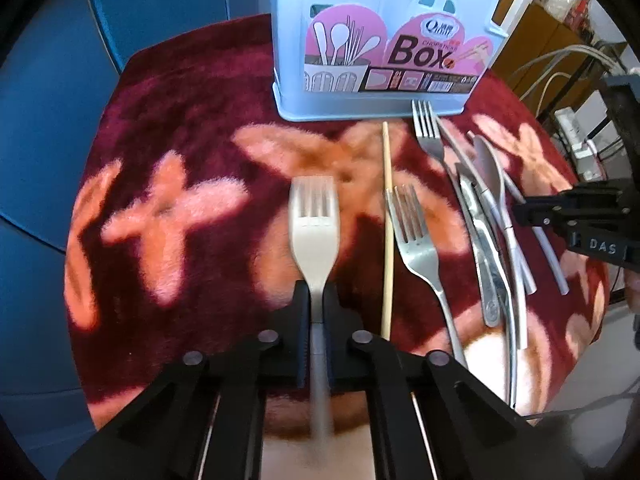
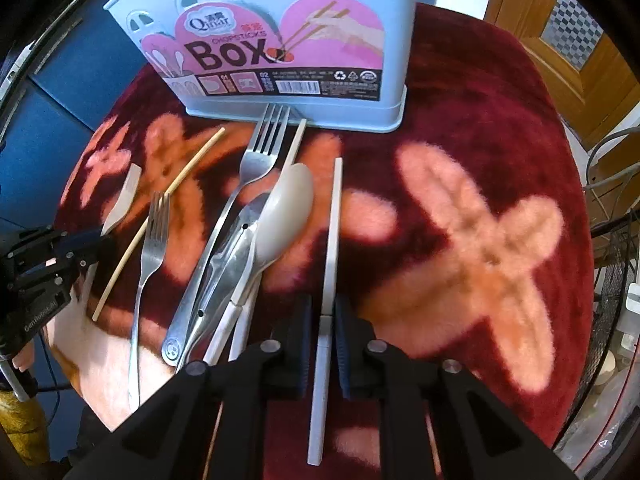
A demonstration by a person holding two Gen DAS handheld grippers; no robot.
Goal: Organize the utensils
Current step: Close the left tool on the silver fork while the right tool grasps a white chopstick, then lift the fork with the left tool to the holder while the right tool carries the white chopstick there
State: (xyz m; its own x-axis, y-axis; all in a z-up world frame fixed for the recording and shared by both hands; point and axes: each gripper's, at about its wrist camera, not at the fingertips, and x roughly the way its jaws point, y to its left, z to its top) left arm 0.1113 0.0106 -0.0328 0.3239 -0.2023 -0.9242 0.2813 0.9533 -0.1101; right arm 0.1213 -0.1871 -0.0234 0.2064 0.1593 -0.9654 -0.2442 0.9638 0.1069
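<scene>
your left gripper [image 1: 316,300] clenched on white plastic fork [image 1: 315,220], tines forward, above red floral cloth [image 1: 180,128]. your right gripper [image 2: 322,320] clamps white chopstick [image 2: 332,240]. blue chopsticks box [image 1: 380,40] upright ahead; steel forks [image 1: 416,236], spoon [image 2: 286,216] piled between.

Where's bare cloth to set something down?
Free: the cloth right of the white chopstick, and left of the pale fork. Crowded: the cutlery pile between the tongs, up to the blue box.
</scene>
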